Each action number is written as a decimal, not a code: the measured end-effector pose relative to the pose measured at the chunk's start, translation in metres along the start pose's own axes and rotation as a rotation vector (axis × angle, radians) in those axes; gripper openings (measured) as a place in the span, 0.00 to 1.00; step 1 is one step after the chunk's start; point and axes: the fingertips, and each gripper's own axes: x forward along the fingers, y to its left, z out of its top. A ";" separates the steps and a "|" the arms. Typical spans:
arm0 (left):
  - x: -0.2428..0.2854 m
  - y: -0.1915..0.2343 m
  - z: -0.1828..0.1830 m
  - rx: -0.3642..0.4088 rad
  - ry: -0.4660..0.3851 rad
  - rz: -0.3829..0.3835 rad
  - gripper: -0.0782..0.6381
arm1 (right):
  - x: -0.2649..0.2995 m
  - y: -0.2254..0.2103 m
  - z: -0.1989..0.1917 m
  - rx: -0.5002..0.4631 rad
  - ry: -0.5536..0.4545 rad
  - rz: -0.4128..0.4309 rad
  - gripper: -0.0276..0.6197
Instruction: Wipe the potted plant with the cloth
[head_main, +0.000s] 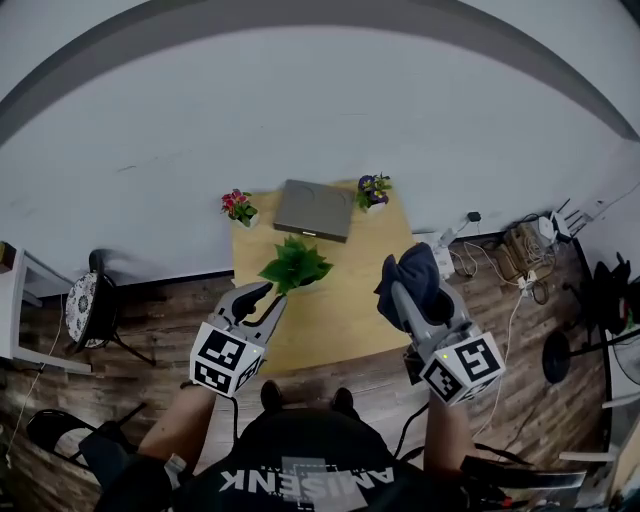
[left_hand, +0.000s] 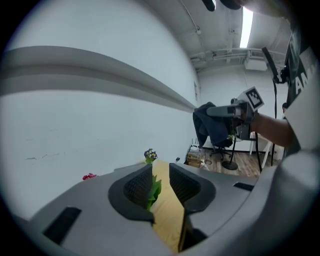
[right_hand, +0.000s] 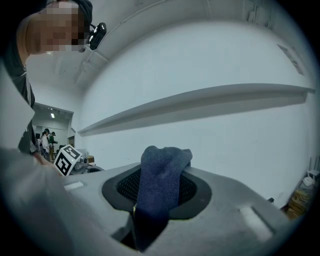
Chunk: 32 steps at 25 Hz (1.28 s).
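Left gripper (head_main: 268, 296) stands open and empty, just near of the potted plant (head_main: 294, 266) on the yellow table (head_main: 340, 320). Right gripper (head_main: 400, 292) clamps the dark blue cloth (head_main: 412, 272). Wiping seems not yet begun: next, carry the cloth left onto the leaves. Shirt lettering (head_main: 300, 480) is upside down and not surely readable.

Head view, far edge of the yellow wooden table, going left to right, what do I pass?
Small pot of red and pink flowers → flat grey closed laptop → small pot of purple flowers.
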 end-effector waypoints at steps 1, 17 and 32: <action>0.008 -0.005 -0.008 0.020 0.034 0.010 0.26 | -0.001 -0.005 -0.001 -0.002 0.003 0.011 0.23; 0.099 -0.026 -0.090 0.138 0.327 0.115 0.26 | -0.011 -0.066 -0.036 0.038 0.058 0.094 0.23; 0.169 -0.003 -0.159 0.354 0.581 0.163 0.26 | -0.003 -0.099 -0.072 0.090 0.104 0.110 0.23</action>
